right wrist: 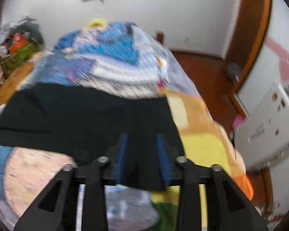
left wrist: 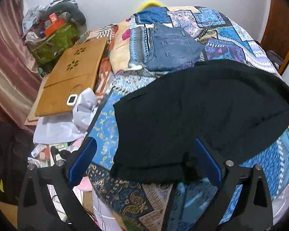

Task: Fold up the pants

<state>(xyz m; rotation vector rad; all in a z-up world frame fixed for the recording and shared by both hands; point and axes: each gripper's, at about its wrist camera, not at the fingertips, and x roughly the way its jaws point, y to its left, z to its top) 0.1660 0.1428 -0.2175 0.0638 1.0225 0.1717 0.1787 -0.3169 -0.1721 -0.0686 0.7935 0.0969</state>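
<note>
Black pants (left wrist: 198, 115) lie spread across a patterned blue bedspread (left wrist: 240, 38). My left gripper (left wrist: 144, 159) is open, its blue fingers (left wrist: 82, 159) wide apart over the near edge of the pants, which lies between them. In the blurred right wrist view the same black pants (right wrist: 82, 119) lie across the bed. My right gripper (right wrist: 142, 157) has its blue fingers (right wrist: 122, 154) narrowly apart with a fold of the black cloth between them; whether they clamp it is unclear.
Folded blue jeans (left wrist: 171, 48) lie further up the bed. A wooden lap tray (left wrist: 71, 77) with a small white device (left wrist: 72, 99) lies at the left edge, beside white cloth (left wrist: 82, 111). A cluttered pile (left wrist: 52, 30) stands by the wall. A brown door (right wrist: 248, 38) is at right.
</note>
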